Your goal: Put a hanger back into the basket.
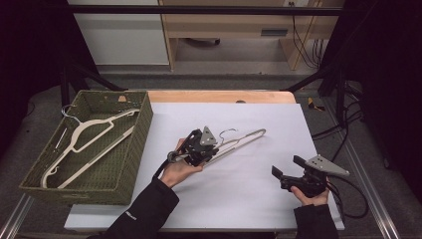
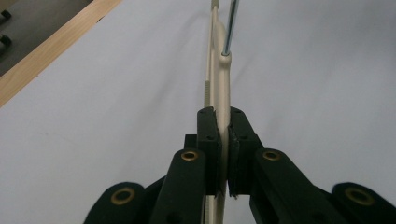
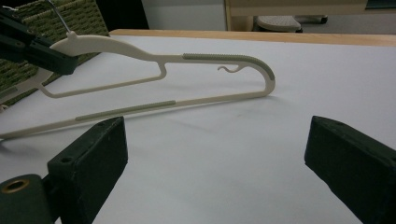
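high view: left tool (image 1: 208, 149) tilted on hanger (image 1: 244, 138)

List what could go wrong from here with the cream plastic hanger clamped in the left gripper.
1. The left gripper pinches the cream plastic hanger near its metal hook, far off centre; the long free end may swing or twist out.
2. Its far shoulder rests on the white sheet and could drag it.
3. The green woven basket already holds a hanger; hooks may tangle.

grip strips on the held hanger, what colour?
Grey-green strips on the cream hanger; clearest in the right gripper view.
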The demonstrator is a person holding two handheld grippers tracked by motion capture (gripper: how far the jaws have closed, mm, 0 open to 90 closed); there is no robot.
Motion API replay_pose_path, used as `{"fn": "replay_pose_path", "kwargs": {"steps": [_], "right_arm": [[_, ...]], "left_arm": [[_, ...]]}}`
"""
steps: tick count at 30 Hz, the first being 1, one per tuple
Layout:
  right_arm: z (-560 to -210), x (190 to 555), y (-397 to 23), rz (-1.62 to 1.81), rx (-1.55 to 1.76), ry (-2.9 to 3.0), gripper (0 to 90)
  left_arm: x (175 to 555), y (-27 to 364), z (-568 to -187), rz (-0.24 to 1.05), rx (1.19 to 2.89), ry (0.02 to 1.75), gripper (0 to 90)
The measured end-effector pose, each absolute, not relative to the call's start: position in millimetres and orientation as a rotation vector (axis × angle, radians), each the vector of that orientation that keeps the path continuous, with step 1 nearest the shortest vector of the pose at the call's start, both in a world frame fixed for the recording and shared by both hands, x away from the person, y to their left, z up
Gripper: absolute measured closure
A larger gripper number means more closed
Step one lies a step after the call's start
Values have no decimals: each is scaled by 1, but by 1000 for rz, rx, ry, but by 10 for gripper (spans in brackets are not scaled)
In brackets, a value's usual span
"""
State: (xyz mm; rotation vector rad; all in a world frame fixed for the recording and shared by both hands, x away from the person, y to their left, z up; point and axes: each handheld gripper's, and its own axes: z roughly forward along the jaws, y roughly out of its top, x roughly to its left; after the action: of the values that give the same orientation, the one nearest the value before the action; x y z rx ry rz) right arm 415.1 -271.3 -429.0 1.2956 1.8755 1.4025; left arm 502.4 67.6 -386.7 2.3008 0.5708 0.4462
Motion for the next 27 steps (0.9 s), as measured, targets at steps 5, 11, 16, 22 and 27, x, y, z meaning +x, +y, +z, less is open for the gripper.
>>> {"fn": "replay_pose_path", "kwargs": {"steps": [5, 11, 16, 22, 27], "right_arm": [[-429, 414, -271, 1403, 1284, 1888, 47], [-429, 414, -270, 1398, 1282, 1891, 42], [-427, 412, -272, 1405, 1263, 1892, 34], [-426, 411, -272, 1408, 1231, 1898, 21], [-424, 410, -271, 1405, 1216, 1900, 12]], "left_arm": [[504, 77, -382, 436, 2273, 601, 856], [498, 92, -371, 418, 2183, 646, 857], [491, 107, -354, 401, 2150, 649, 857], [478, 126, -332, 382, 2107, 639, 857], [467, 143, -310, 381, 2067, 618, 857]]}}
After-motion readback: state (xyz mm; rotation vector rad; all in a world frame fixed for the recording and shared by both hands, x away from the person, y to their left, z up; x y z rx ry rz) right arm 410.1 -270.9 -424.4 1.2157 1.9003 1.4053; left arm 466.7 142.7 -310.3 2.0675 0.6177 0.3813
